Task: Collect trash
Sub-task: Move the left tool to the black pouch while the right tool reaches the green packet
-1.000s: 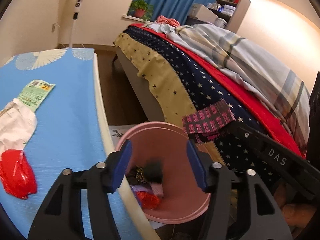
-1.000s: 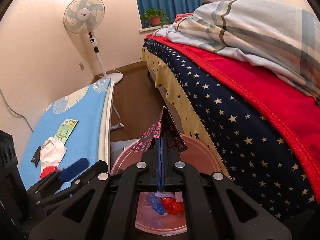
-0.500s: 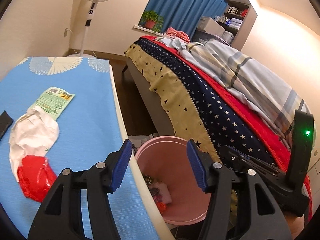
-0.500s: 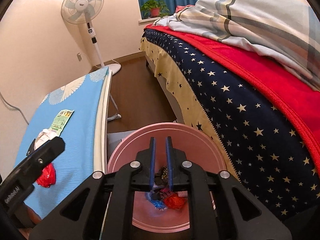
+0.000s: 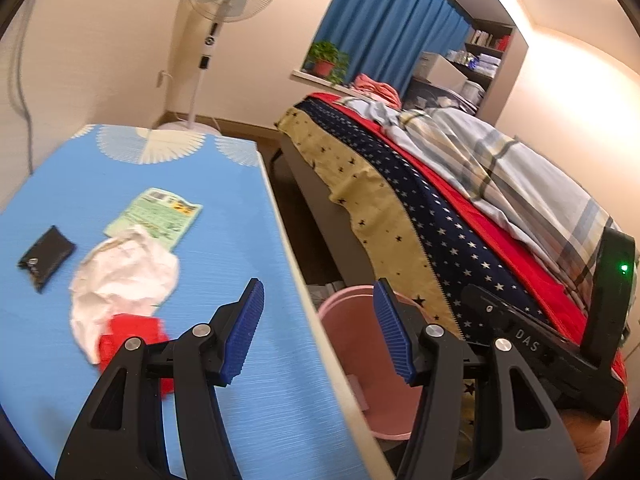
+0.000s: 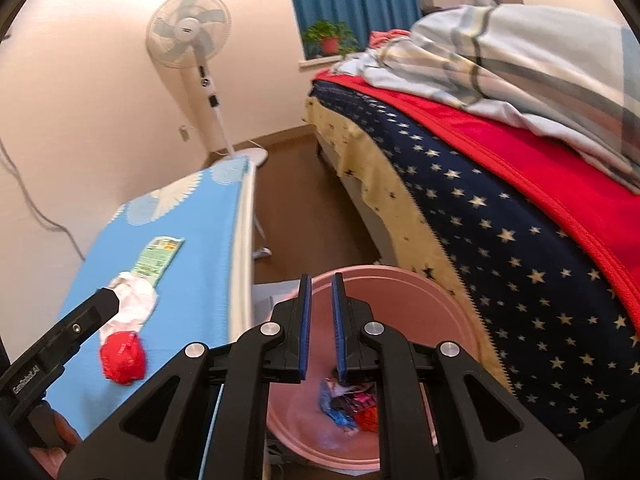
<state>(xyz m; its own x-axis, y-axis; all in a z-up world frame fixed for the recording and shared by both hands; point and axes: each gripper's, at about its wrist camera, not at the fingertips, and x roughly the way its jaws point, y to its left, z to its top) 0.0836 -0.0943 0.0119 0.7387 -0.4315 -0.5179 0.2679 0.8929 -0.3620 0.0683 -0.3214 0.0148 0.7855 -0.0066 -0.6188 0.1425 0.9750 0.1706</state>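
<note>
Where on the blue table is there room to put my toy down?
The far end of the blue table, beyond the green packet, is bare. So is the strip along its edge nearest the pink bin. The white wad, red wad and black pouch crowd the near-left part.

Home bedroom; bed (image 5: pixel 460 200), curtain (image 5: pixel 384 32), standing fan (image 6: pixel 188 36)

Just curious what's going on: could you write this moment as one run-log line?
left gripper: open, empty, over table edge | right gripper: open, empty, above bin | on table: red wrapper, white paper
</note>
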